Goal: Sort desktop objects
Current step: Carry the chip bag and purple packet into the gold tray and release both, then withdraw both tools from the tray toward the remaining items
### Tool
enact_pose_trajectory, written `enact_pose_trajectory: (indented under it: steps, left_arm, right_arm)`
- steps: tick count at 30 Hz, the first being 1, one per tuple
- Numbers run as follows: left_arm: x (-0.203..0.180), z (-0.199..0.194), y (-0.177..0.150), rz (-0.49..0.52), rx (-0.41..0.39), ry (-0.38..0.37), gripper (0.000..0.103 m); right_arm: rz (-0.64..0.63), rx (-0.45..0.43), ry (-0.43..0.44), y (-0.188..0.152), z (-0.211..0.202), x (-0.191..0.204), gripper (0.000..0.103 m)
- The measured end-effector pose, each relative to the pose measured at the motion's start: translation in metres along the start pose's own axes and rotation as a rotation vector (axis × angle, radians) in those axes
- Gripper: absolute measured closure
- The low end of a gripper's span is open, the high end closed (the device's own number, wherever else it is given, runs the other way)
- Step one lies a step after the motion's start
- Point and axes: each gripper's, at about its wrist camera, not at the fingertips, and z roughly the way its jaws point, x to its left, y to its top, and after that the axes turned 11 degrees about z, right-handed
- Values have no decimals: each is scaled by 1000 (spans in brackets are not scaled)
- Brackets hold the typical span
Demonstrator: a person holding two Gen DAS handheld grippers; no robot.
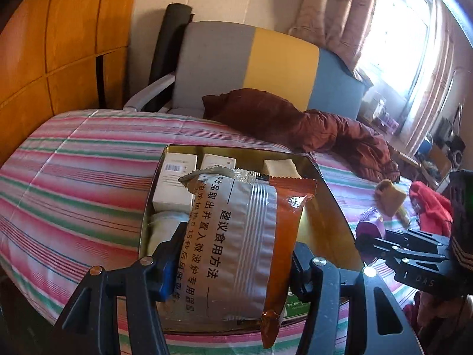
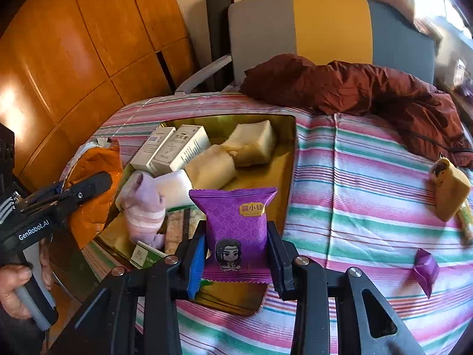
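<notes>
The left gripper clamps a long orange-and-silver foil snack packet, its long axis running forward over the gold metal tin directly below. The right gripper clamps a purple foil snack pouch at the tin's near corner.

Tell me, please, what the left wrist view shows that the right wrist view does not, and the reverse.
Only the left wrist view: the printed back of the orange snack packet clamped in the left gripper, and the bright window.

Only the right wrist view: the front of the purple packet in the right gripper, a pink plush toy in the tin, a hand.

Both: the gold tin, white boxes, striped cloth, brown jacket.
</notes>
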Motion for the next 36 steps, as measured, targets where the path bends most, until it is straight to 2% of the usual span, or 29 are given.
enact_pose_trajectory:
  steps: [4, 6, 7, 8, 9, 11, 13, 15, 17, 20, 24, 30, 36]
  left_arm:
    - [-1, 5, 2, -6, 8, -37, 44]
    - [-8, 9, 2, 1, 1, -78, 39]
    - [-9, 9, 2, -3, 1, -86, 37]
    - [-10, 11, 2, -3, 6, -98, 33]
    - [-12, 13, 2, 5, 8, -104, 28]
    - [-15, 13, 0, 26, 2, -76, 23]
    - [-15, 14, -1, 31, 6, -63, 23]
    - [-13, 15, -4, 18, 9, -57, 23]
    - [-9, 14, -7, 1, 3, -44, 23]
    - [-7, 10, -9, 8, -2, 22, 23]
    - [-9, -10, -6, 51, -66, 150, 23]
    - [-10, -30, 2, 74, -108, 288, 23]
    - [2, -28, -1, -13, -62, 260, 24]
  right_arm:
    - [-8, -9, 9, 4, 3, 8, 65]
    - [-9, -10, 17, 5, 6, 11, 63]
    - [-4, -13, 25, 5, 8, 12, 59]
    - [1, -12, 30, 5, 10, 12, 46]
    - [5, -13, 32, 5, 12, 12, 40]
    - [4, -12, 30, 3, 15, 13, 35]
    - [-7, -11, 33, 0, 16, 14, 25]
    - [-21, -21, 16, -3, 15, 15, 8]
    - [-26, -36, 5, -6, 14, 16, 0]
    - [-22, -69, -19, -8, 12, 14, 0]
    - [-16, -111, -64, -10, 6, 9, 0]
    - [30, -113, -57, -13, 0, -4, 0]
    - [50, -132, -117, -19, -5, -17, 0]
